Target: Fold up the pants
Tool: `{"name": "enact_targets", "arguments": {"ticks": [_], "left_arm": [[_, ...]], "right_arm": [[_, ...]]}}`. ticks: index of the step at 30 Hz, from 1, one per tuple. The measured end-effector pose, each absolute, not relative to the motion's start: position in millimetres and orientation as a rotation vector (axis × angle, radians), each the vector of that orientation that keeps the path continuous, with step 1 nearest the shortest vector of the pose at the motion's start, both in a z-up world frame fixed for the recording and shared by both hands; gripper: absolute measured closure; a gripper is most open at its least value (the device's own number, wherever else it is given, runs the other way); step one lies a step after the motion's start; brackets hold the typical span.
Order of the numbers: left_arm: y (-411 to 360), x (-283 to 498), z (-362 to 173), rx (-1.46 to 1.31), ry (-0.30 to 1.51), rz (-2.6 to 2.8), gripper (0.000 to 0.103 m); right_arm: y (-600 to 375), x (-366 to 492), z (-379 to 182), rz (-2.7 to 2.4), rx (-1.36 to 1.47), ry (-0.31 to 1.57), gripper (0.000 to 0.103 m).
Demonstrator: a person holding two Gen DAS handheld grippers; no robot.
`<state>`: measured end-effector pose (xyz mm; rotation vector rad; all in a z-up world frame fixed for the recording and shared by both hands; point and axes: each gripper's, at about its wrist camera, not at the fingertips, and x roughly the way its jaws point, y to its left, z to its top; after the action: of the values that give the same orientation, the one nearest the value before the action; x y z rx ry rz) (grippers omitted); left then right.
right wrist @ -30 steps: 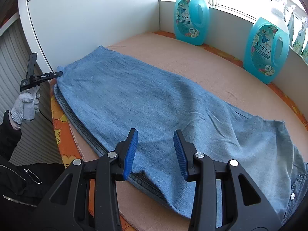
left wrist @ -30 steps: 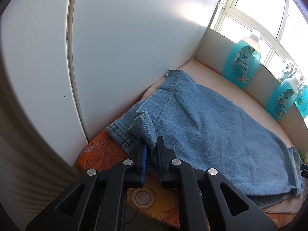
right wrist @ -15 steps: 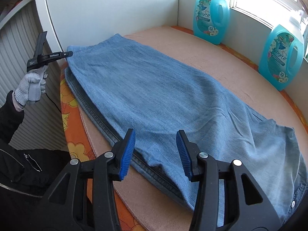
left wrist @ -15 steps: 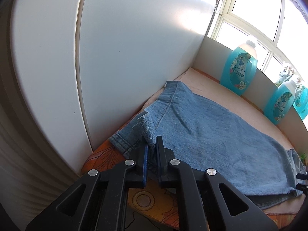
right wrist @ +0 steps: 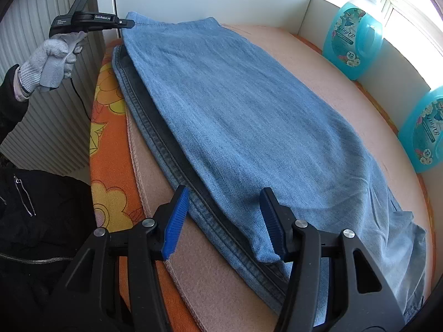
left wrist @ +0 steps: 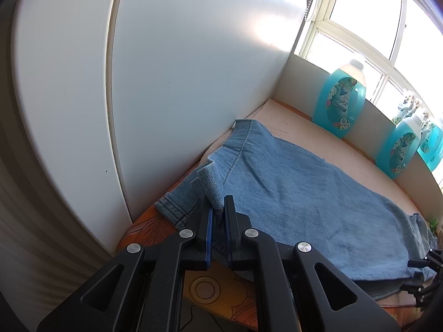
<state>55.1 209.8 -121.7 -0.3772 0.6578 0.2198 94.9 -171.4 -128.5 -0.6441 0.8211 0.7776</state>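
The left gripper (left wrist: 218,210), at the bottom centre of its own view, is pinched tight on a raised tuft of denim at the hem corner of the pants (left wrist: 299,193), lifting that corner off the board in a small peak. In the right wrist view the same tool sits in the upper left of the frame, gripped by a hand in a grey knit glove (right wrist: 49,61) with a black sleeve (right wrist: 8,102) below it, its nose level and touching the far corner of the cloth.

The right gripper (right wrist: 224,221) fills the bottom of its view, pointing steeply down at the near edge of the pants. Its blue-padded jaws stand apart and have just been closing a little; the doubled denim edge and its dark seam lie between them, and whether the right-hand pad touches the cloth I cannot tell.

The pants lie flat, folded lengthwise, on a pinkish pad (right wrist: 221,290) over an orange flowered cover (right wrist: 110,166). Blue bottles (right wrist: 353,36) of turquoise liquid stand along the window wall at the right.
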Motion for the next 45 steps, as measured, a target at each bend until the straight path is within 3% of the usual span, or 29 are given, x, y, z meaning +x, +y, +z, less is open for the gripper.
{"name": "enact_targets", "arguments": {"ticks": [3,4,7,10,20,22,24,25,31,34,36,38,45], "left_arm": [[208.8,56.5,-121.4,-0.374,0.655,0.217,0.097],[208.8,56.3,-121.6,-0.375,0.654,0.215,0.097],[209.6,56.1,-121.9,-0.383,0.651,0.21,0.097],[210.6,54.3,-117.0,-0.387,0.634,0.208,0.097],[217.1,61.0,-142.5,-0.39,0.712,0.21,0.097],[220.2,55.0,-141.6,-0.414,0.706,0.212,0.094],[225.2,45.8,-137.6,-0.443,0.69,0.233,0.077],[227.6,41.0,-135.8,-0.457,0.679,0.234,0.074],[234.3,34.3,-141.7,-0.496,0.693,0.218,0.073],[235.6,35.7,-146.3,-0.533,0.695,0.199,0.072],[235.8,39.0,-149.5,-0.544,0.701,0.206,0.061],[234.1,41.5,-149.9,-0.542,0.691,0.212,0.061],[229.2,49.6,-150.1,-0.511,0.66,0.252,0.061]], "right_arm": [[-172.5,101.8,-129.0,0.772,-0.603,0.845,0.07],[-172.9,103.4,-128.0,0.765,-0.594,0.845,0.082],[-175.5,106.0,-121.1,0.769,-0.547,0.84,0.096],[-182.7,103.3,-101.7,0.82,-0.446,0.831,0.098],[-160.3,85.9,-130.0,0.809,-0.579,0.871,0.098],[-159.1,85.8,-124.7,0.814,-0.579,0.882,0.096],[-156.7,85.8,-113.1,0.824,-0.574,0.865,0.09],[-154.1,85.6,-106.1,0.829,-0.574,0.852,0.087],[-120.8,84.6,-75.0,0.9,-0.572,0.776,0.074],[-90.7,86.5,-73.0,0.946,-0.603,0.754,0.074],[-70.3,86.5,-73.3,0.978,-0.616,0.735,0.073],[-50.3,85.0,-76.4,1.006,-0.624,0.719,0.068],[-12.4,87.0,-93.3,1.062,-0.638,0.722,0.068]]}}
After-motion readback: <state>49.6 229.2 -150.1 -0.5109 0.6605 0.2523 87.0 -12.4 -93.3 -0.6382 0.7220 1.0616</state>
